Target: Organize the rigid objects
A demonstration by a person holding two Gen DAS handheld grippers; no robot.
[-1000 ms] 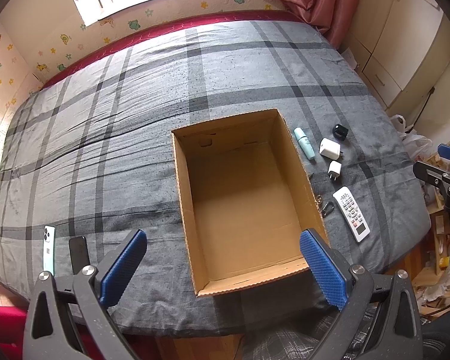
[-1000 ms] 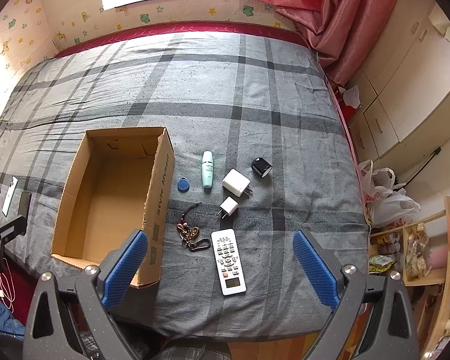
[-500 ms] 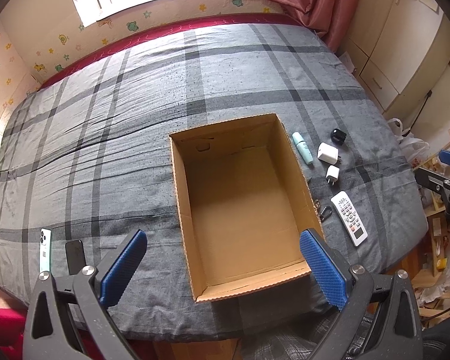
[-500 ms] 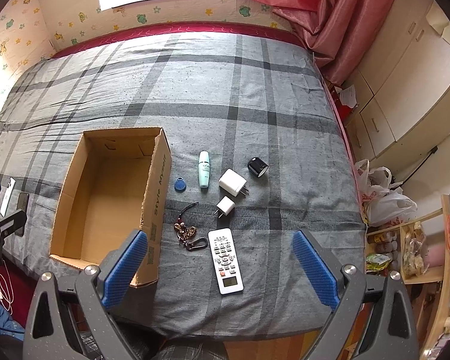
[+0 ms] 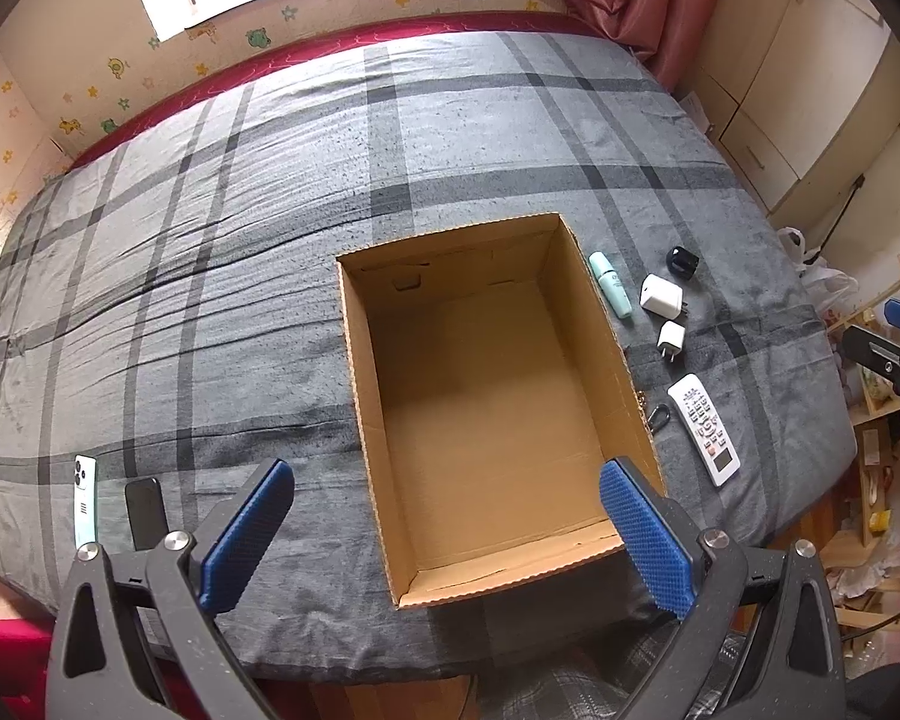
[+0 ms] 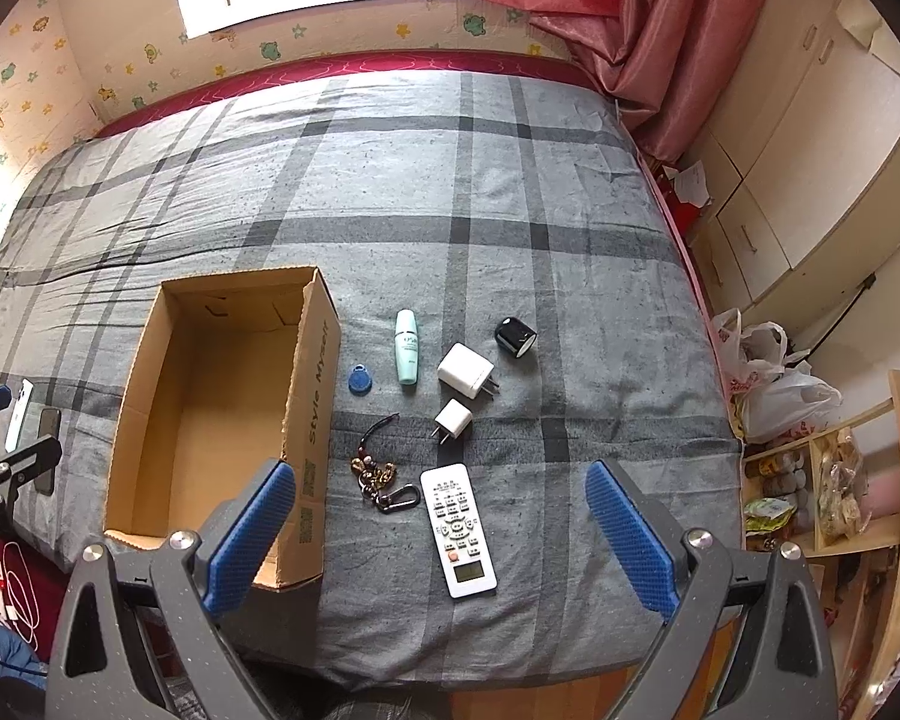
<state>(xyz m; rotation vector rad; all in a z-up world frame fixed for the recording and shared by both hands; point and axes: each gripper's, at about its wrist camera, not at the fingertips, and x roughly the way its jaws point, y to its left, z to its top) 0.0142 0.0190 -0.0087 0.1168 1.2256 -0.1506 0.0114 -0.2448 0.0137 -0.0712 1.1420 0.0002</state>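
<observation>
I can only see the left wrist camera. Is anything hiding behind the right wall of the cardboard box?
Observer: Yes. A small round blue key tag lies on the grey plaid bedcover, between the open brown cardboard box and the mint-green tube.
Child: What's the black metal clip by the long white remote control?
Observer: It is the end of a keychain of brown beads with a dark cord. The box wall hides those beads from you.
Child: Does the box have writing?
Observer: Yes, dark lettering that begins "Style" runs along its outer right wall.
</observation>
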